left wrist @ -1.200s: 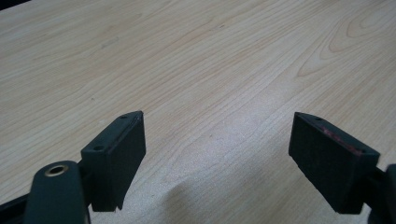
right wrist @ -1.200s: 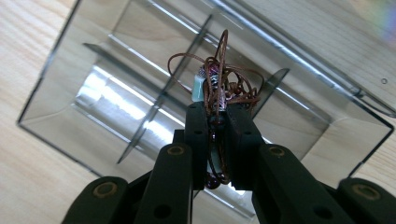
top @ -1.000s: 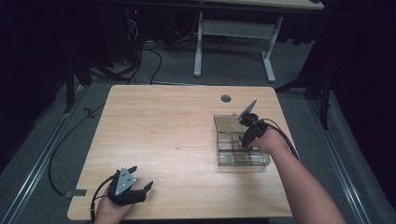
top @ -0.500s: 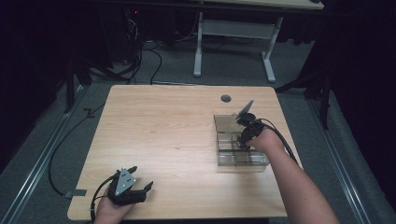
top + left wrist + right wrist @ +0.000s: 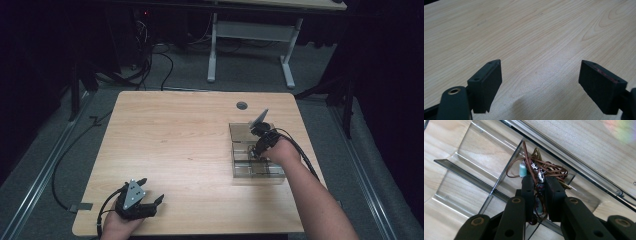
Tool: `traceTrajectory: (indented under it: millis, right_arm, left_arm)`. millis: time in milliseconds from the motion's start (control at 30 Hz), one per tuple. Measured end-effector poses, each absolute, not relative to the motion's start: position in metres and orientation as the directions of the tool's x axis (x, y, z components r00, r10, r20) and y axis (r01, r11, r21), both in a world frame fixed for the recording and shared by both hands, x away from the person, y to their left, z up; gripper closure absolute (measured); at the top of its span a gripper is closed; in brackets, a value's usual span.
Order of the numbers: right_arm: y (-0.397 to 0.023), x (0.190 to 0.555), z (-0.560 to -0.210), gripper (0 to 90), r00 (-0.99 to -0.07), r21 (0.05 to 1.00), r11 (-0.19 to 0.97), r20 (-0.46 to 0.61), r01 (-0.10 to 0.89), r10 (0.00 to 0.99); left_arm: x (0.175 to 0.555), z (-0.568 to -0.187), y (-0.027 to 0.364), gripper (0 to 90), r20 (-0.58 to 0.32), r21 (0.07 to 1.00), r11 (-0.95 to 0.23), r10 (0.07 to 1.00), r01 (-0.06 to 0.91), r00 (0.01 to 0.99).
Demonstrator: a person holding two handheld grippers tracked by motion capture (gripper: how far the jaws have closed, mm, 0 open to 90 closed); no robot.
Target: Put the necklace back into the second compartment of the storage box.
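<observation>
My right gripper [image 5: 539, 185] is down inside a clear plastic organizer tray [image 5: 240, 131] that sits on the right half of the wooden bench [image 5: 180, 135]. Its 2 black jaws are pressed together on a tangle of brown cord jewelry [image 5: 541, 168], with silver beads and a pale turquoise bead [image 5: 523, 170] strung along it. The cord bunches in 1 of the tray's compartments, right against a clear divider, and a loop of it runs down between my jaws. From the high view my right gripper [image 5: 260, 142] reaches in over the middle of the tray, my forearm crossing the bench's near right corner.

My left gripper [image 5: 142, 205] rests near the front left edge of the bench, well apart from the tray. Its 2 jaws stand wide apart with bare wood [image 5: 536, 37] between them, gripping nothing.

A small dark round hole [image 5: 242, 105] sits in the bench top beyond the tray.
</observation>
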State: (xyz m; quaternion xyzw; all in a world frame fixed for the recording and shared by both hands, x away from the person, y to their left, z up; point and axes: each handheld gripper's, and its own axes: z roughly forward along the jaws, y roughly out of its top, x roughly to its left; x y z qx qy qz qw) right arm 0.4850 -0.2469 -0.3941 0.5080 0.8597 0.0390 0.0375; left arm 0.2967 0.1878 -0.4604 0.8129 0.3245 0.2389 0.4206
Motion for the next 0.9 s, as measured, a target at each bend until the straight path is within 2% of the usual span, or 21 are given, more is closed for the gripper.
traceTrajectory:
  millis: [133, 467, 667, 900]
  right_arm:
    - [-0.246, 0.485, -0.39, 69.7, -0.478, 0.115, 0.479, -0.032, 0.871, 0.878]
    - [-0.253, 0.478, -0.371, 69.1, -0.456, 0.161, 0.453, -0.017, 0.877, 0.89]
    - [-0.26, 0.469, -0.366, 70.7, -0.446, 0.153, 0.44, 0.007, 0.885, 0.895]
    - [-0.26, 0.467, -0.385, 76.7, -0.458, 0.102, 0.455, 0.008, 0.885, 0.889]
  left_arm:
    - [0.297, -0.46, 0.188, 19.2, 0.114, 0.838, -0.436, 0.728, 0.328, 0.676]
    - [0.297, -0.46, 0.188, 19.2, 0.115, 0.837, -0.438, 0.727, 0.328, 0.676]
    - [0.297, -0.46, 0.187, 19.2, 0.119, 0.833, -0.444, 0.726, 0.33, 0.677]
    - [0.297, -0.46, 0.187, 19.2, 0.12, 0.833, -0.444, 0.727, 0.33, 0.676]
